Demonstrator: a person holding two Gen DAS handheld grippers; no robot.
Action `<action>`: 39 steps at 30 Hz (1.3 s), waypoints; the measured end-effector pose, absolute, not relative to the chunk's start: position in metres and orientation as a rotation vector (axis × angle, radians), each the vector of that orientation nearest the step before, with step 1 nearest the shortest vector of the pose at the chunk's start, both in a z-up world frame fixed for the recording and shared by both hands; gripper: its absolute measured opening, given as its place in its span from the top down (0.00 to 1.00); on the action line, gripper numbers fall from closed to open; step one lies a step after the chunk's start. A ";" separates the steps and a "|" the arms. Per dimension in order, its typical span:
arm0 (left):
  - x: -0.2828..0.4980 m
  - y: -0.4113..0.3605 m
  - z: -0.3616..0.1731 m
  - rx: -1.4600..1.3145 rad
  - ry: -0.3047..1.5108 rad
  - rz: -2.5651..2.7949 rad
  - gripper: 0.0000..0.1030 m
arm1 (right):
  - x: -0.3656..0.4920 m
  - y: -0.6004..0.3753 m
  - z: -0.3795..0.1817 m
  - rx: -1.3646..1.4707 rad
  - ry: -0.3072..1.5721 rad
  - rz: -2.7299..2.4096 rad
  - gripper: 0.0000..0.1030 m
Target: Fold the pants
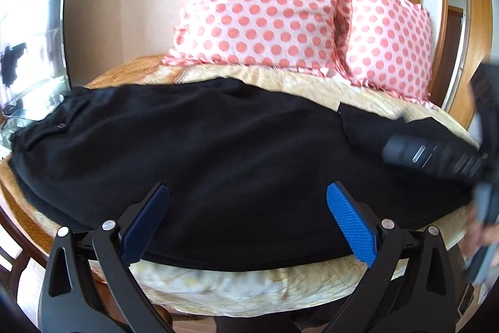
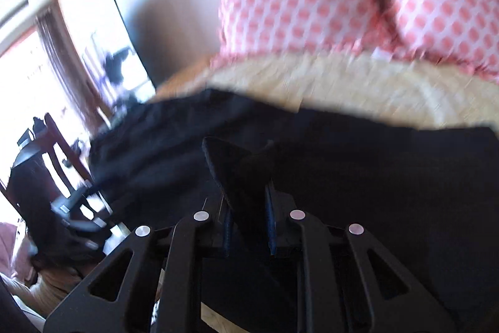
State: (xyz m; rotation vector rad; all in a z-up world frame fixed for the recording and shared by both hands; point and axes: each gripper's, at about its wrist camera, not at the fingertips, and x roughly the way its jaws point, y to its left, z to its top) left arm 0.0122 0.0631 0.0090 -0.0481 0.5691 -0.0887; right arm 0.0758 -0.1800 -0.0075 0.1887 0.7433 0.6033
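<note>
The black fleece pants [image 1: 199,142] lie stretched lengthwise across the cream quilted bed cover [image 1: 237,286], running from its left edge to its right, with the near hem just short of the cover's front edge and the waist end with a small metal zip pull toward the left edge. Your right gripper [image 2: 249,177] has its blue pads pinching a peaked fold of that black cloth, which stands up between the fingers; the right wrist view is smeared by motion. From the left wrist view that same right gripper shows only as a dark blurred body over the right end of the pants, and a bit of your hand [image 1: 486,236] shows at the picture's right edge. Your left gripper [image 1: 246,208] hangs over the near hem with its blue-padded fingers spread wide, nothing between them. Behind the pants, along the cover's far edge, two pink polka-dot ruffled pillows [image 1: 262,5] lean against the pale wall [image 1: 124,5]. A dark wooden chair [image 2: 59,164] stands off the left side.
</note>
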 end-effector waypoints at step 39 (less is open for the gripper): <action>-0.002 0.285 0.040 -0.518 0.575 0.257 0.02 | 0.053 -0.126 -0.009 -0.044 0.698 0.589 0.31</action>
